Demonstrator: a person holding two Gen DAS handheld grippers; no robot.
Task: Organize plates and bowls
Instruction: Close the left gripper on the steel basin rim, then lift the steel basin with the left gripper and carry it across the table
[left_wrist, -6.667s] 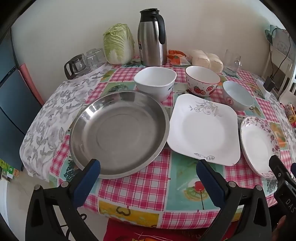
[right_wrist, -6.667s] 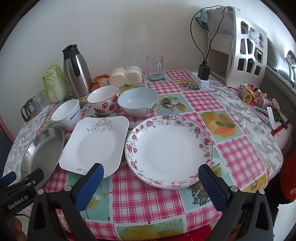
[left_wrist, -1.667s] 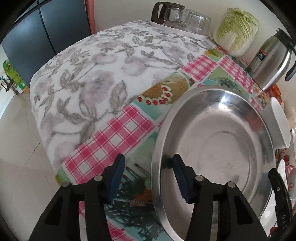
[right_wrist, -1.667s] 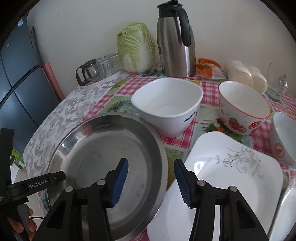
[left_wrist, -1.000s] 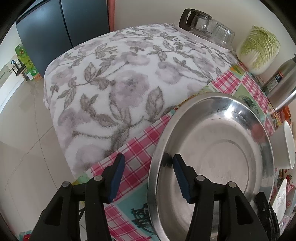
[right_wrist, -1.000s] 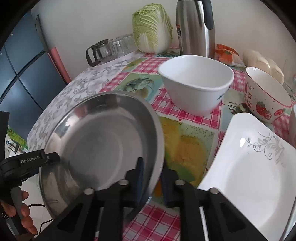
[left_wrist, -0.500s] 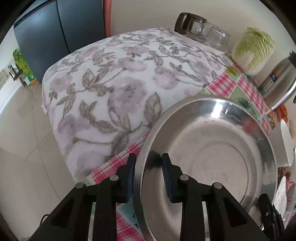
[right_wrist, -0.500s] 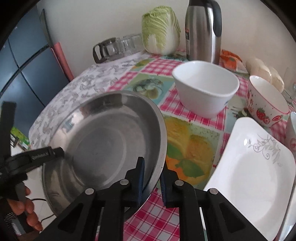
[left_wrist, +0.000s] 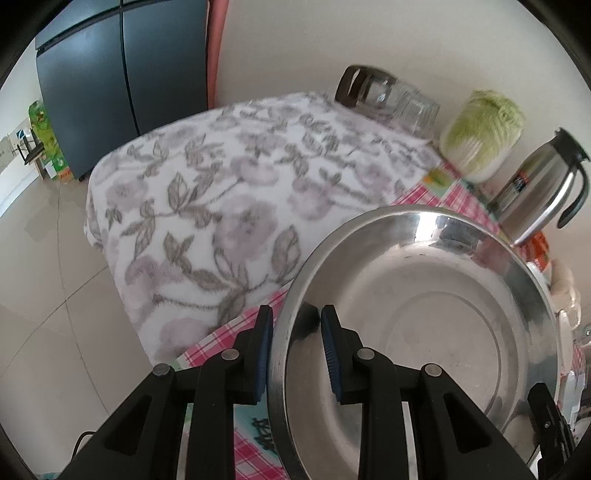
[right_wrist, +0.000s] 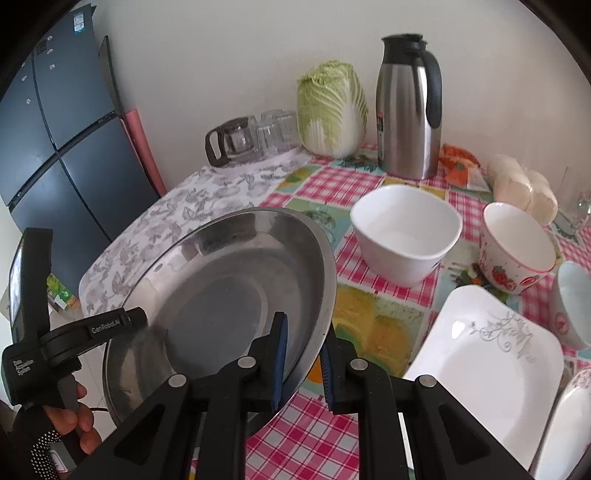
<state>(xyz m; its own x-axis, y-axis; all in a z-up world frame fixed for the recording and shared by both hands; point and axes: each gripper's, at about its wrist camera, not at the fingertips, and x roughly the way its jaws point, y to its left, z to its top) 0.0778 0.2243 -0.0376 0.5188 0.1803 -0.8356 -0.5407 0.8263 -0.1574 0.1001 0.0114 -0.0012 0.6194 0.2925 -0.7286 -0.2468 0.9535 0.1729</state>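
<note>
A large round steel plate (left_wrist: 436, 332) is held off the table, tilted, between both grippers. My left gripper (left_wrist: 295, 354) is shut on its left rim. My right gripper (right_wrist: 303, 363) is shut on its right rim (right_wrist: 321, 295). The left gripper body (right_wrist: 74, 332) and the hand holding it show at the lower left of the right wrist view. A white square plate (right_wrist: 491, 365) lies on the table at the right. A white bowl (right_wrist: 406, 232), a strawberry-patterned bowl (right_wrist: 517, 254) and part of a pale blue bowl (right_wrist: 576, 299) stand behind it.
A steel thermos jug (right_wrist: 408, 107), a cabbage (right_wrist: 332, 107) and glass cups (right_wrist: 255, 136) stand along the wall. A floral cloth (left_wrist: 240, 192) covers the table's left part. A dark fridge (right_wrist: 55, 129) stands at the left. A floral-rimmed plate's edge (right_wrist: 569, 424) is at the right.
Both grippers have closed on the steel plate's opposite rims and lifted it. It has risen and tilted further in the last half second.
</note>
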